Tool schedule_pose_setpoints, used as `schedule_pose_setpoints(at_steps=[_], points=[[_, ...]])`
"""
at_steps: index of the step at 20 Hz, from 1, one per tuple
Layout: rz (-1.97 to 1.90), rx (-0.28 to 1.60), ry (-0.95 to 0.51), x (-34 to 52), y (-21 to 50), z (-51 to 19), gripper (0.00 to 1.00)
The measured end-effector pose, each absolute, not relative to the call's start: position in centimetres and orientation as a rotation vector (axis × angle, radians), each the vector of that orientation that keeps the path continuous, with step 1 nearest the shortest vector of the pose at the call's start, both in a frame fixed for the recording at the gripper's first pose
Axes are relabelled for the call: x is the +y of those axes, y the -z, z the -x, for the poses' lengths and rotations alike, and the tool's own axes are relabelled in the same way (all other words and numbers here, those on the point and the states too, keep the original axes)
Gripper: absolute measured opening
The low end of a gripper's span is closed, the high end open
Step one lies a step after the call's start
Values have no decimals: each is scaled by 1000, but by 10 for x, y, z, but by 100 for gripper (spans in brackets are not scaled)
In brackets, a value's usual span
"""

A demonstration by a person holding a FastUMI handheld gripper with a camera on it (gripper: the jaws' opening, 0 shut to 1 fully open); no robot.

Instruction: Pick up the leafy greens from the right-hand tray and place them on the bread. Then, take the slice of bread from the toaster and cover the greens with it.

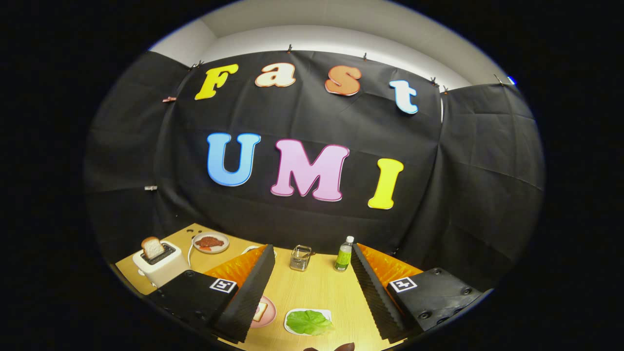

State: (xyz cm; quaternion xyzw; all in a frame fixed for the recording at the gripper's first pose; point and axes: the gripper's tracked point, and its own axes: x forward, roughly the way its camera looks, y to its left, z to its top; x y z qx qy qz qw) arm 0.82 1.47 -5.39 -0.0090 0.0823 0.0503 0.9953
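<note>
green leafy lettuce (309, 322) lies on a white tray (291, 327) at lower centre, between the spread fingers of the gripper (312, 287), beside bread on a pink plate (266, 312); toaster (160, 263) with a slice at lower left.

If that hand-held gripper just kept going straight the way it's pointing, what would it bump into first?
The open hand-held gripper points across bare table; probably the small wire basket between its fingers, with the green bottle beside it. Depth is hard to judge.

Pale wood-grain table (321, 287), matt.
</note>
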Motion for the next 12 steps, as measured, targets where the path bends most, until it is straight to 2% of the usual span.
schedule_pose_setpoints(at_steps=[5, 12], points=[[6, 456, -272, 24, 161, -10, 97], [116, 687, -322, 4, 299, -27, 97]])
